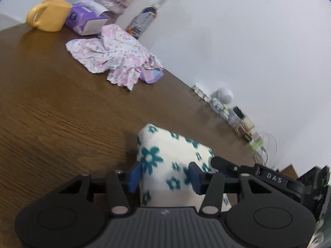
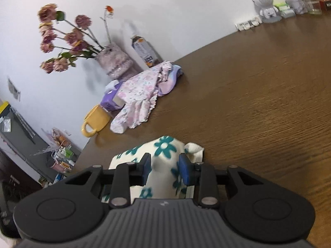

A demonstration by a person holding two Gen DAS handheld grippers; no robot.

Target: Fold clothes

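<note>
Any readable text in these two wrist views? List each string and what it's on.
"DAS": white letters on the black right gripper, seen at the right edge of the left wrist view.
Drink carton by the wall: printed label, too blurred to read.
Purple tissue pack: round logo, too small to read.
Small boxes and jars at the far table edge: labels unreadable.
Nothing else legible.

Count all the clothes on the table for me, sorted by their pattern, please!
White cloth with teal flowers, held by both the left gripper and the right gripper: 1
Pink flowery garment, crumpled: 1
Plain lilac cloth peeking from under the pink one: 1
Total: 3
</note>
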